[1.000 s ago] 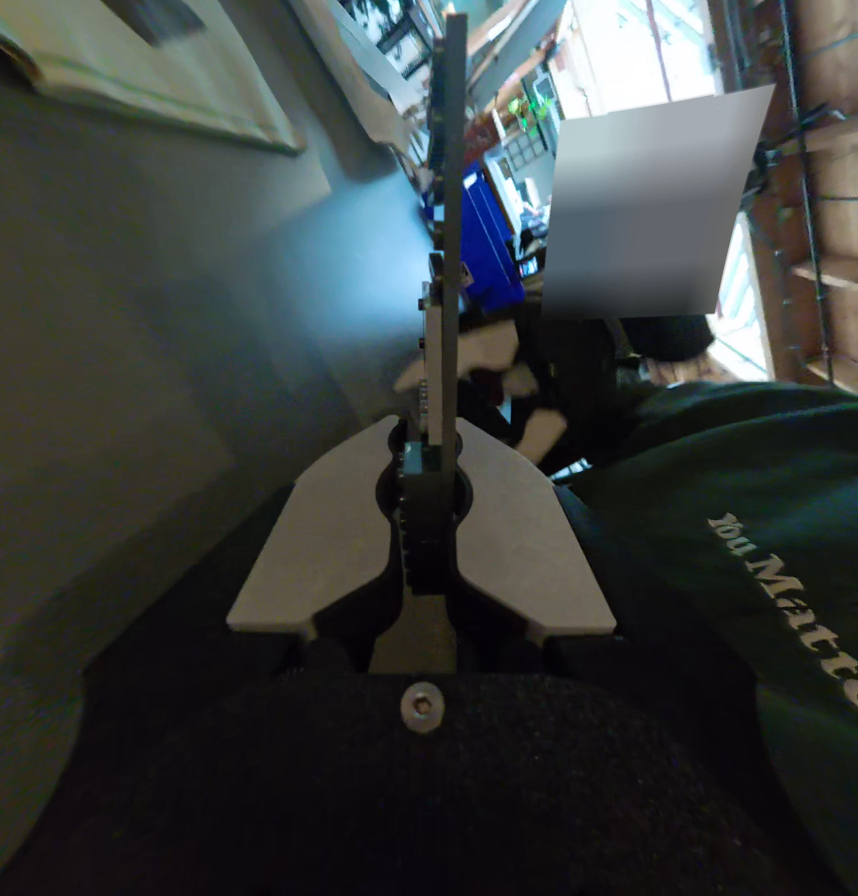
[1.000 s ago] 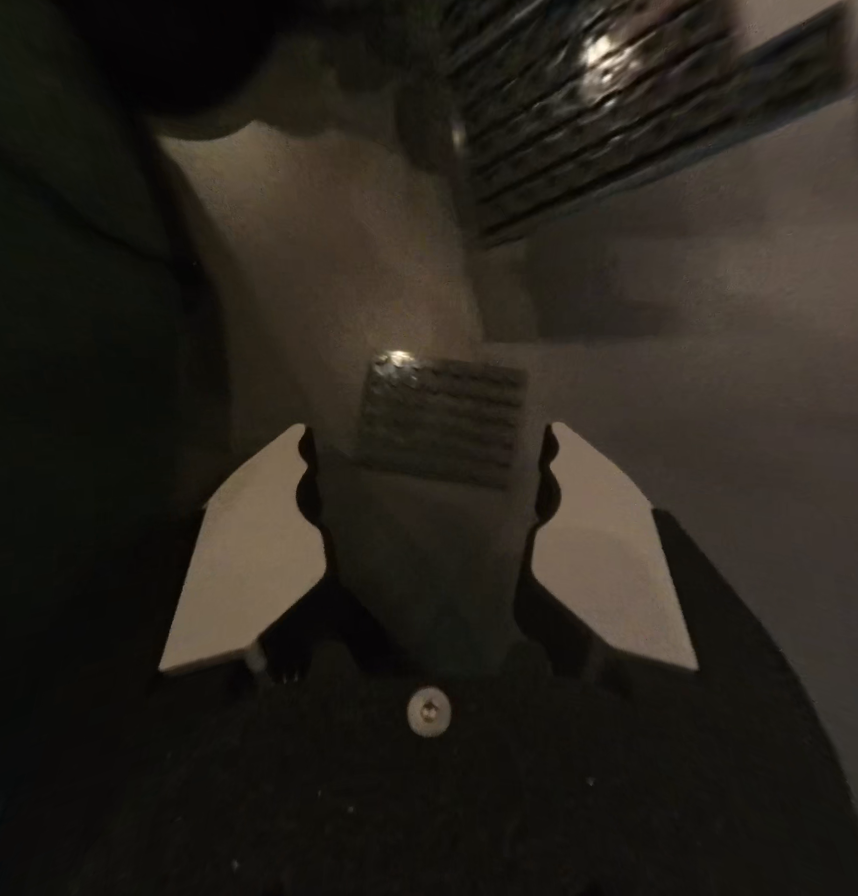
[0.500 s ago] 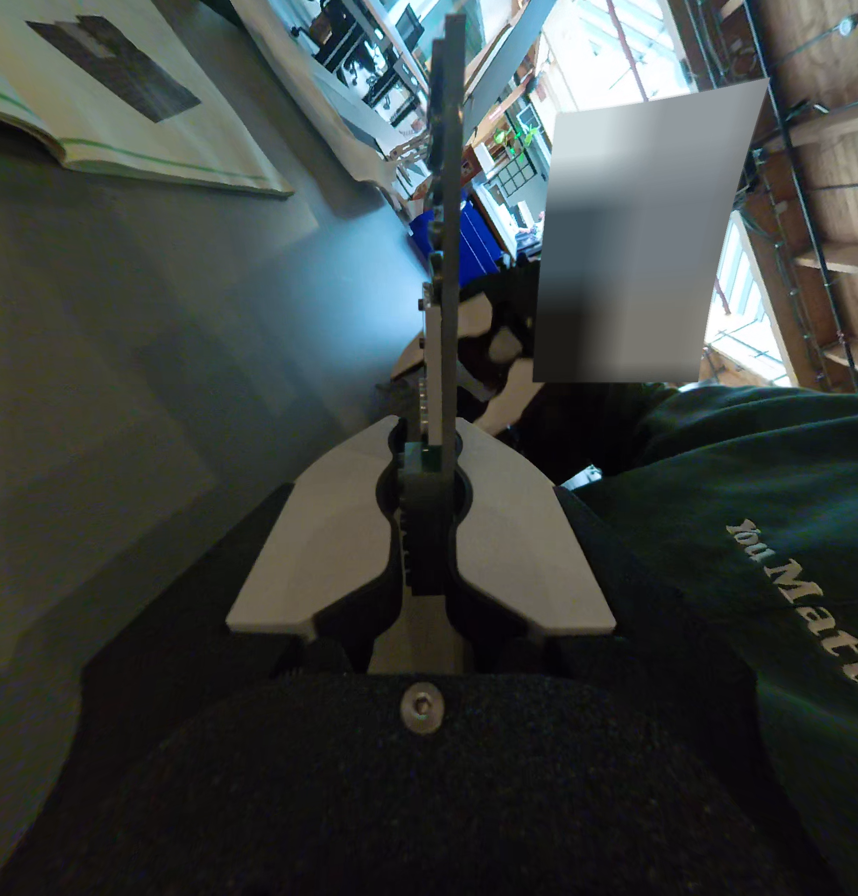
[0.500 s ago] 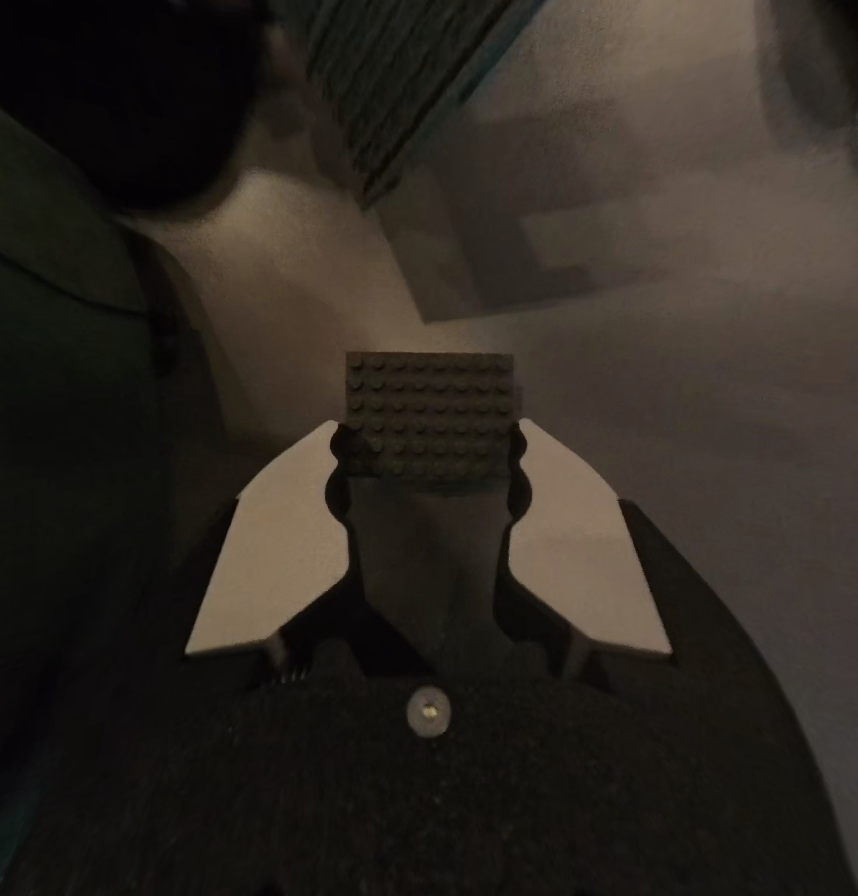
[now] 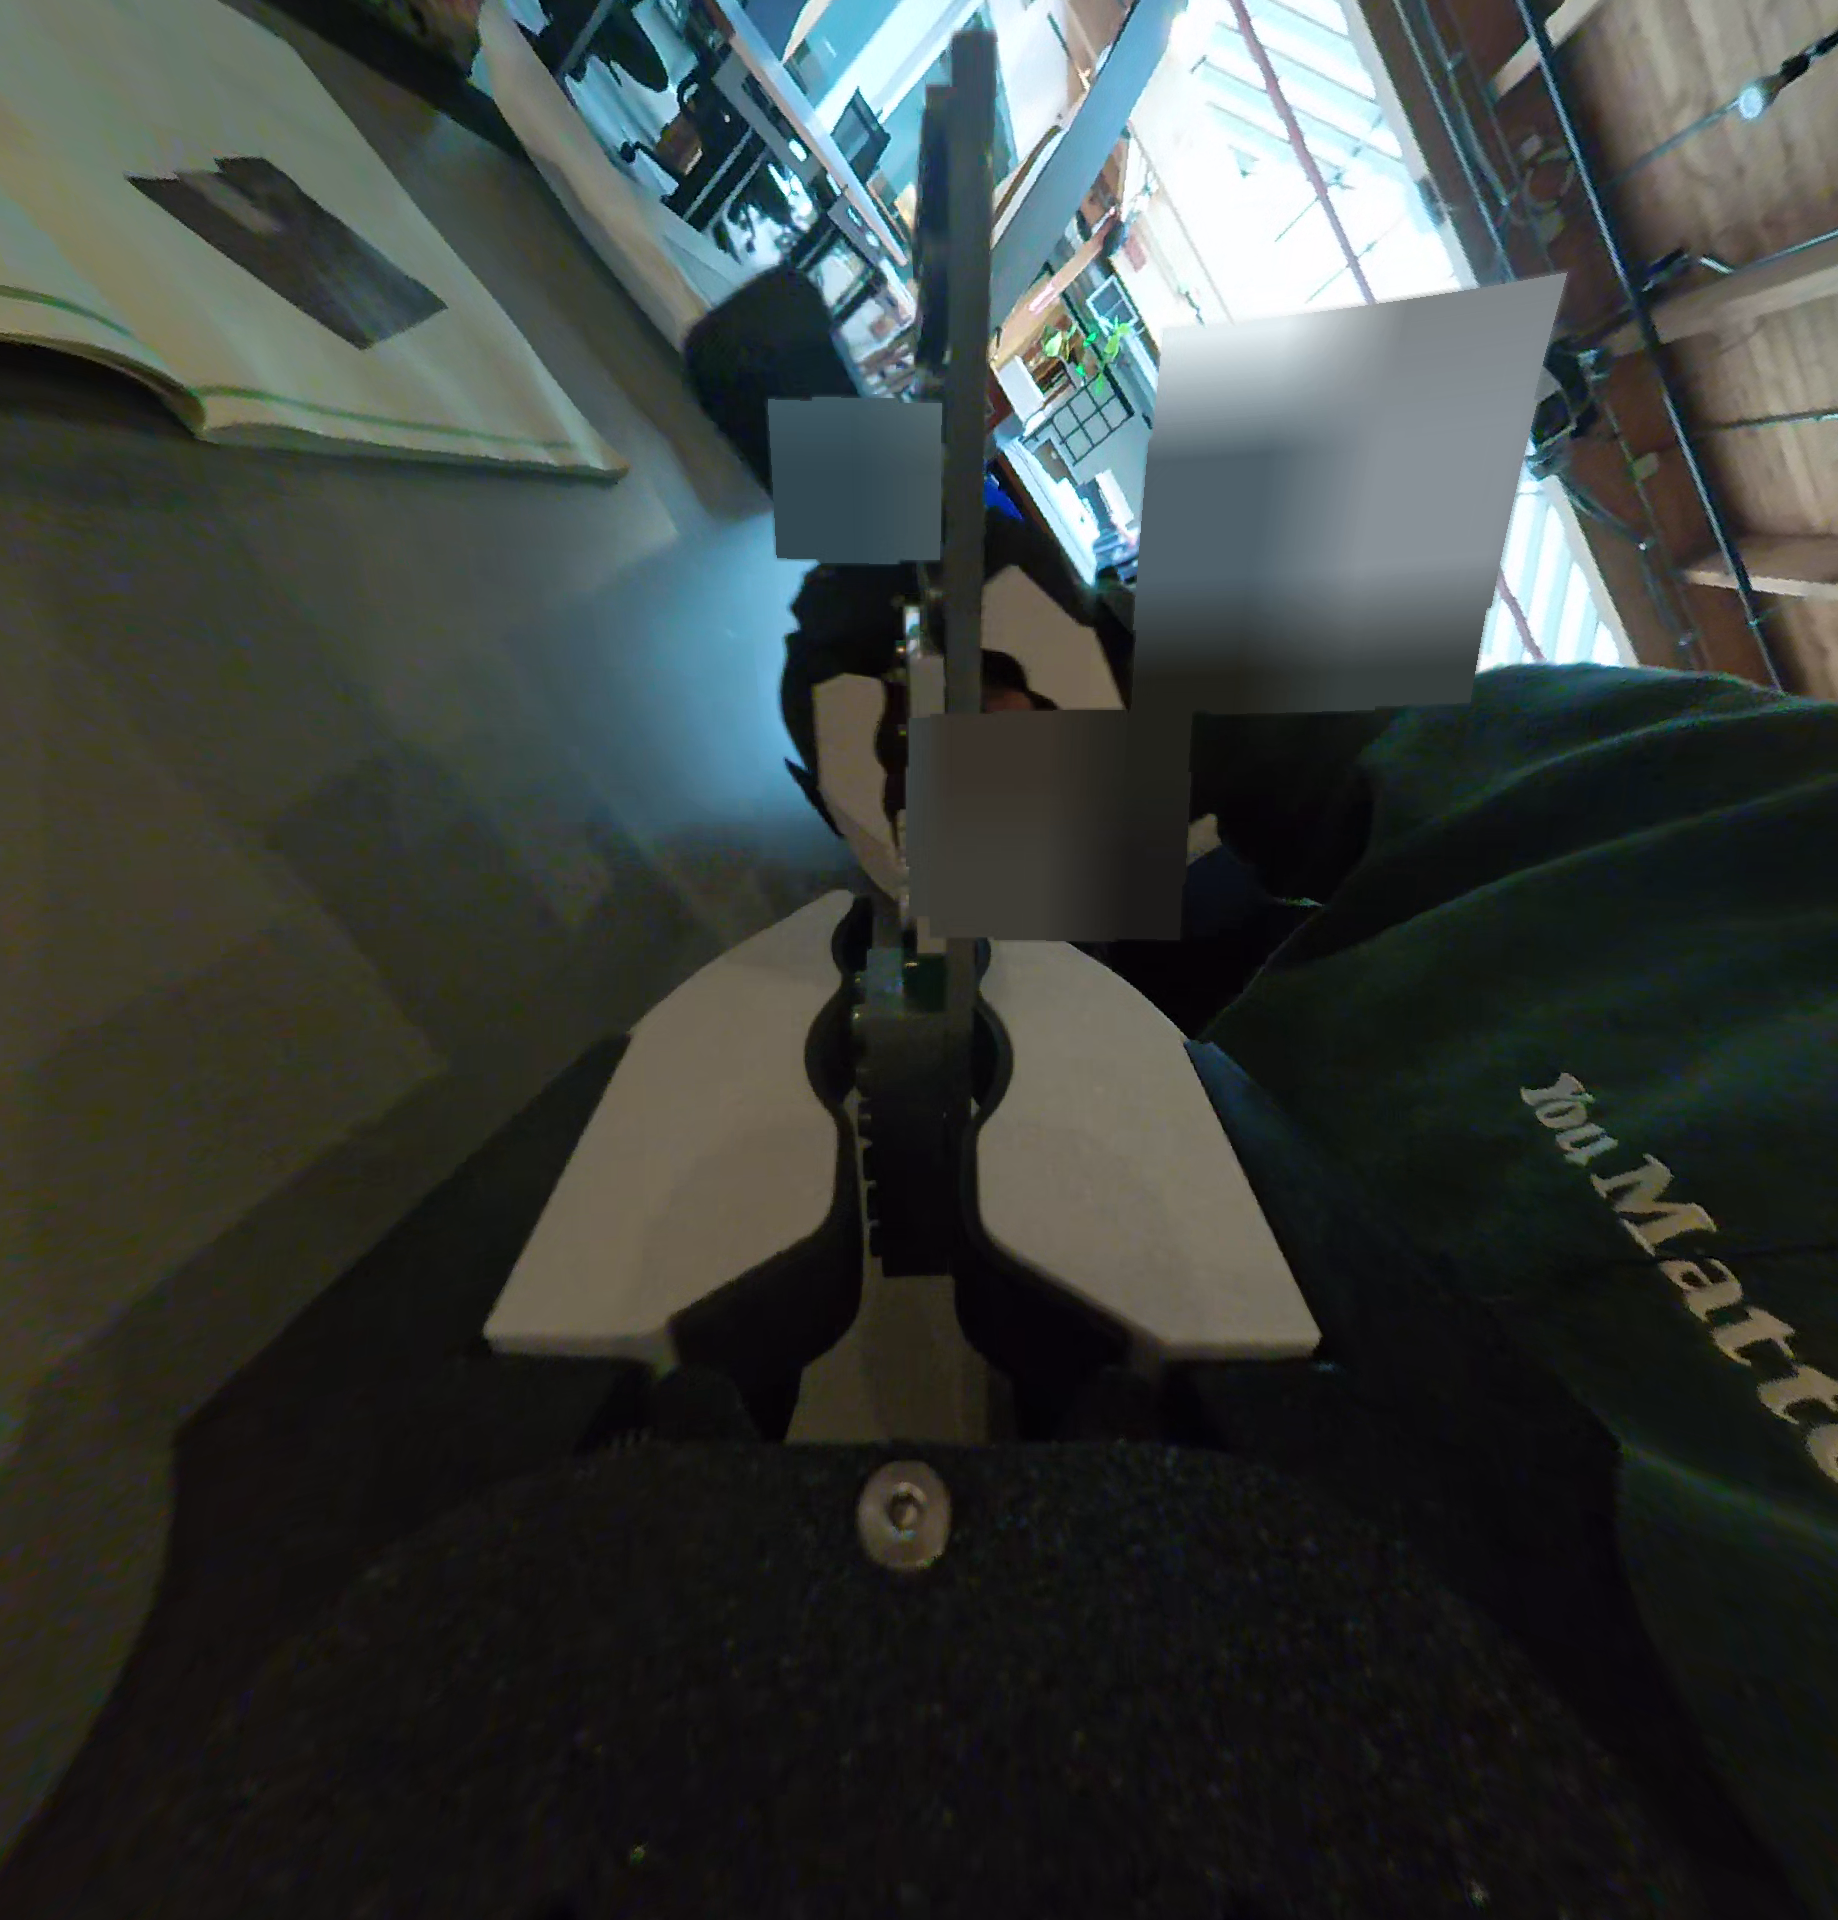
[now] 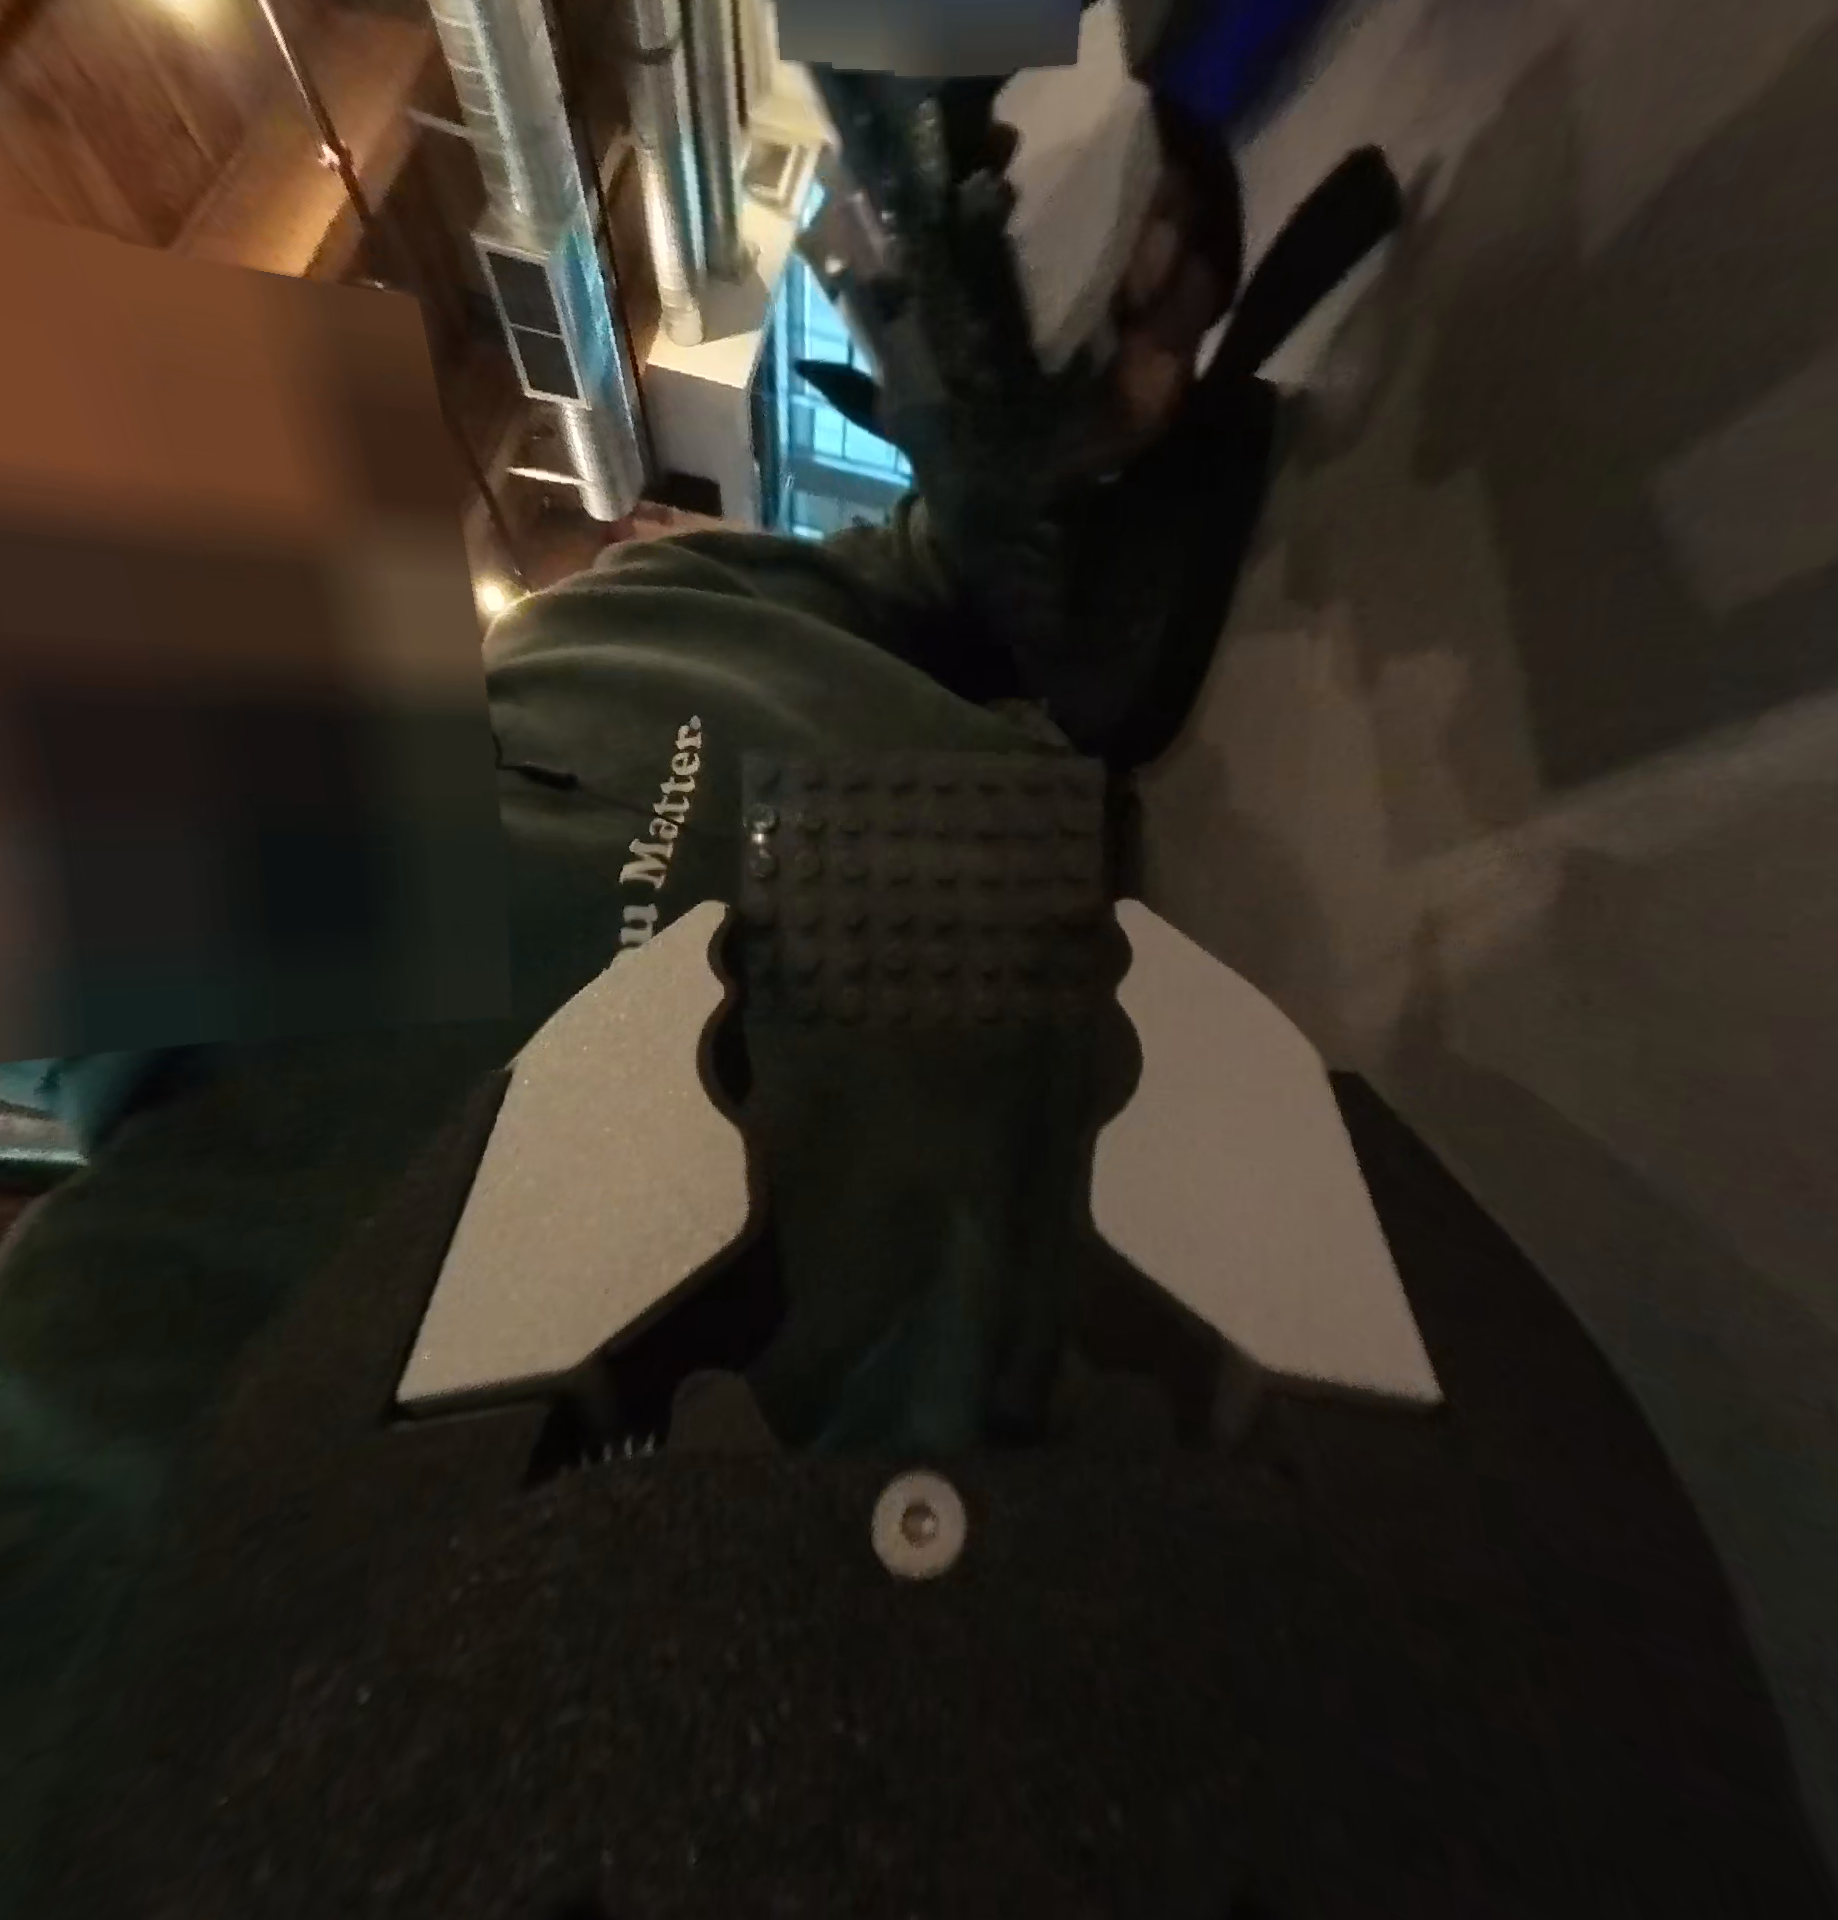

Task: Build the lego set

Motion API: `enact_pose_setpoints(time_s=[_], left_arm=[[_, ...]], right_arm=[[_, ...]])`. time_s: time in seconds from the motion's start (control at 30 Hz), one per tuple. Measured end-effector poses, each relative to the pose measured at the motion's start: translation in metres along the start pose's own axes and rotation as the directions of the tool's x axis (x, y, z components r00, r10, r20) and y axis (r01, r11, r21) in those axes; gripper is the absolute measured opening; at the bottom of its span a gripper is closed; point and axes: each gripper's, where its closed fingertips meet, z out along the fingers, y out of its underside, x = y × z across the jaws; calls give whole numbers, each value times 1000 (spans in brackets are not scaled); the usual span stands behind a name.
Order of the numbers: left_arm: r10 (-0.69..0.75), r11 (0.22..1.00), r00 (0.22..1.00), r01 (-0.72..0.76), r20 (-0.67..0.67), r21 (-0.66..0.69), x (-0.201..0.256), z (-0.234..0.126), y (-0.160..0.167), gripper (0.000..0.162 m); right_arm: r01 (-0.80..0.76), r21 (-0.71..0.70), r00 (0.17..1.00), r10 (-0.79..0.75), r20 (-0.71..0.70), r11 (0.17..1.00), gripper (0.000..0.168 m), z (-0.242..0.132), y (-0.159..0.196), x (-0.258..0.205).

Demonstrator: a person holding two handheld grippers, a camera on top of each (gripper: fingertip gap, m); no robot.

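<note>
The left hand-held gripper [image 5: 910,1029] is closed on a grey lego assembly [image 5: 962,436], which is seen edge-on and stands up between its fingers. A dark studded plate [image 6: 920,883] is clamped by its side edges in the right hand-held gripper [image 6: 920,935], studs toward the camera. An open booklet [image 5: 271,260] lies on the grey bench [image 5: 271,727], far left. A dark green sleeve [image 5: 1517,1039] is seen at the right.

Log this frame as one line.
left gripper: shut on edge-on grey plate assembly | right gripper: shut on dark studded plate
</note>
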Motion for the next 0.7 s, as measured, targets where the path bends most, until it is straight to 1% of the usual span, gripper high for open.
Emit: enact_pose_setpoints(time_s=[0.13,0.3,0.43,0.53,0.6,0.63,0.67,0.7], left_arm=[[-1,1000,1000,0,-25,-28,3,3,5,14],[38,998,999,-40,-28,-55,8,9,10,14],[22,999,1000,-22,-12,-38,2,7,8,14],[-2,999,1000,2,4,-42,-4,6,9,15],[1,999,1000,-1,2,-42,-4,6,8,14],[6,999,1000,-6,5,-41,-4,6,8,14],[13,999,1000,-12,10,-38,-5,6,7,14],[18,999,1000,-17,15,-34,-6,5,6,14]], right_arm=[[-75,-29,997,75,-1,997,65,-6,-6,7],[-123,-79,991,118,-67,989,83,-21,-16,14],[-57,-81,987,44,-152,995,84,-42,-33,16],[63,-92,956,-86,-279,994,75,-53,-42,19],[183,-154,895,-229,-383,971,71,-55,-40,21],[256,-201,837,-320,-443,946,70,-56,-39,25],[334,-252,760,-418,-497,908,69,-55,-39,30],[410,-317,662,-518,-541,855,66,-54,-38,35]])
